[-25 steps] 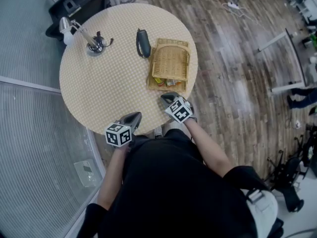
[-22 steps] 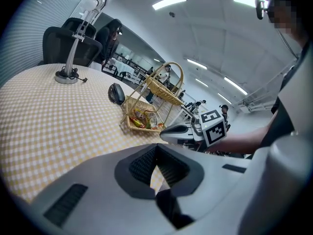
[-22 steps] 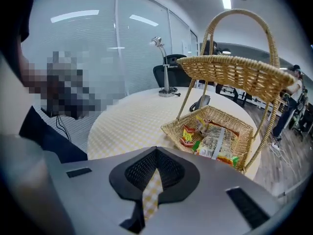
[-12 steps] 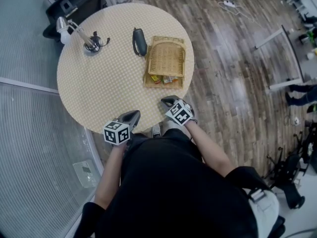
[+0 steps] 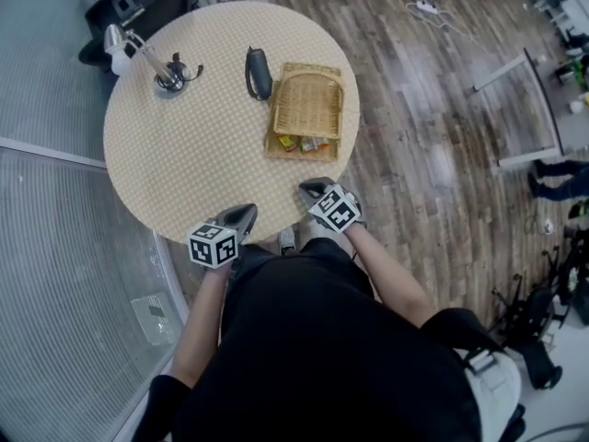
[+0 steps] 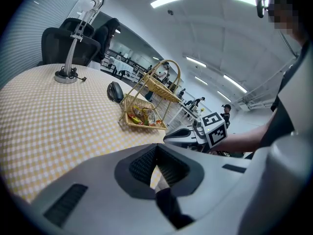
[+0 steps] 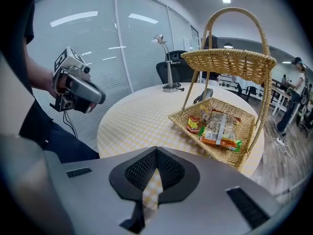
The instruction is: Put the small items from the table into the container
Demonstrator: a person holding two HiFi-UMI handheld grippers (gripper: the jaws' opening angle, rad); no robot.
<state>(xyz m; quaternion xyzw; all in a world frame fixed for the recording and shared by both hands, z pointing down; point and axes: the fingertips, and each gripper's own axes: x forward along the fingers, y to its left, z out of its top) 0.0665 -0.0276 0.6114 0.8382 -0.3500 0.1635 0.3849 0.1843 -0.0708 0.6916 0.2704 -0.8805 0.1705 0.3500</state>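
Fingers [image 7: 171,173] together, left gripper [image 5: 247,213], right gripper [image 5: 306,189]; snacks [image 5: 302,143] half-hidden

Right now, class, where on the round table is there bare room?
Free: the wide checked cloth between the silver desk lamp, the handled wicker basket and the near edge. Crowded: far side, where the black computer mouse lies close beside the basket.
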